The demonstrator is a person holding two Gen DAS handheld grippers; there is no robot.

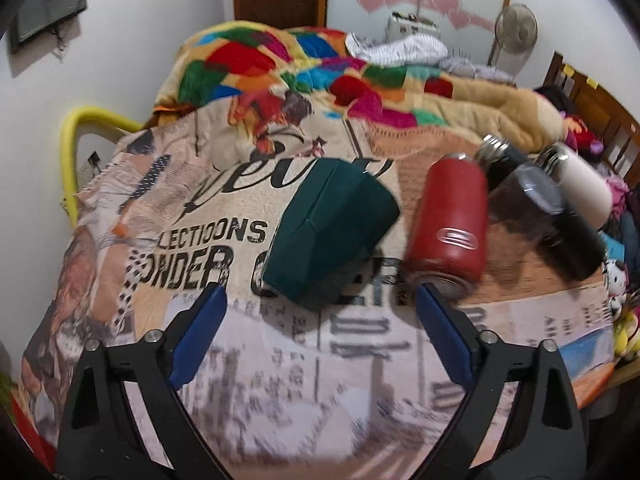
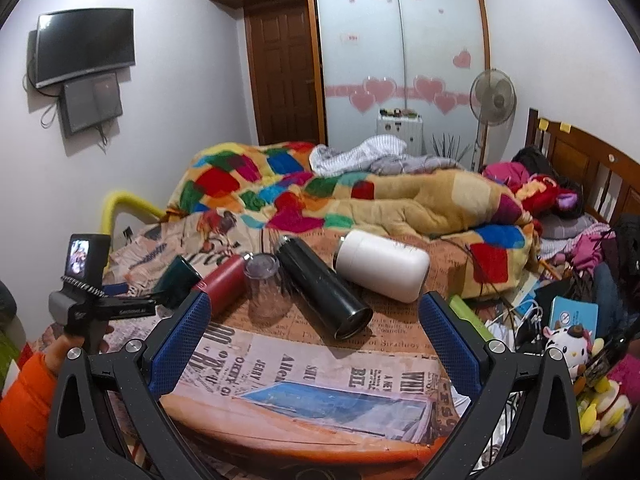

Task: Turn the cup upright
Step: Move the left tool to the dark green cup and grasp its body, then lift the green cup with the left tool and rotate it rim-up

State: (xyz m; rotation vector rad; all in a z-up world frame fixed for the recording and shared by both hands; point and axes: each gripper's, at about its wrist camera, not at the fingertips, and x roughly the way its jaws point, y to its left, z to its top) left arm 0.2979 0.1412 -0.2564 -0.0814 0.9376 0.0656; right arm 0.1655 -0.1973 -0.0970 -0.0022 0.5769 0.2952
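A dark green cup [image 1: 330,226] lies on its side on the printed cloth, just beyond my left gripper [image 1: 320,292], which is open and empty with the cup ahead of its blue fingers [image 1: 200,332]. The cup also shows in the right wrist view [image 2: 178,280], half hidden behind the left gripper's body. My right gripper [image 2: 314,300] is open and empty above the table's near edge, apart from every cup. A clear glass cup [image 2: 266,288] lies tipped between the bottles.
A red bottle [image 1: 448,224], a black bottle [image 2: 324,286] and a white bottle [image 2: 382,266] lie on their sides on the table [image 2: 312,436]. A bed with a colourful blanket [image 2: 320,196] stands behind. Clutter and plush toys [image 2: 568,348] are at the right.
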